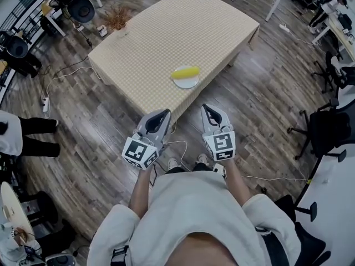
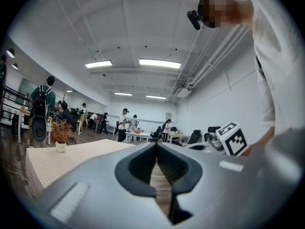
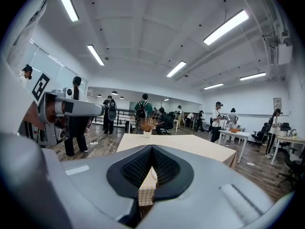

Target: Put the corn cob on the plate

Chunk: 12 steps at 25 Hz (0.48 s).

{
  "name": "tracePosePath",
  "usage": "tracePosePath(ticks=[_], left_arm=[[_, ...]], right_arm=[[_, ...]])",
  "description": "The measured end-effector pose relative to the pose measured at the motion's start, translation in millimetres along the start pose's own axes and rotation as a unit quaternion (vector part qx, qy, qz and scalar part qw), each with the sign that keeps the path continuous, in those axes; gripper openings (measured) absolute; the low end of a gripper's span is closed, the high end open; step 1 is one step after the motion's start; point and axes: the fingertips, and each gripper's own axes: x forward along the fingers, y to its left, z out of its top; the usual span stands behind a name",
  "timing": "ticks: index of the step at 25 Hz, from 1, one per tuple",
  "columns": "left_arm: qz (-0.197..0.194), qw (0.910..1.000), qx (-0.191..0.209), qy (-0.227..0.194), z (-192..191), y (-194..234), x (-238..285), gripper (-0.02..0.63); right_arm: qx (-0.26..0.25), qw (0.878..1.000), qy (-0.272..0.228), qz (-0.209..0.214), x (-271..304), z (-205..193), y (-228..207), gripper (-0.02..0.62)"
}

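Corn cob (image 1: 185, 72) lies on plate (image 1: 187, 84); long axis runs left to right.

There is one table (image 1: 166, 37), one plate (image 1: 186, 85), one corn cob (image 1: 185, 72), one potted plant (image 1: 116, 19), two grippers, namely the left gripper (image 1: 166, 113) and the right gripper (image 1: 206, 107), and several people (image 3: 143, 109) around the room.

Plate (image 1: 187, 83) partly covered by corn cob (image 1: 185, 72), near part of tabletop (image 3: 190, 144) hidden behind right hand-held gripper (image 3: 152, 147), bystander (image 1: 33, 127) cut off at left edge, distant people (image 3: 218, 120) too small to tell
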Motion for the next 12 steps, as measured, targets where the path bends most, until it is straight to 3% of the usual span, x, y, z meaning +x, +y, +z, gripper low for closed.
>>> tracePosePath(ticks=[12], left_arm=[[0.018, 0.9998, 0.002, -0.007, 13, -22, 13, 0.008]], right_arm=[[-0.008, 1.000, -0.004, 0.015, -8, 8, -22, -0.003]])
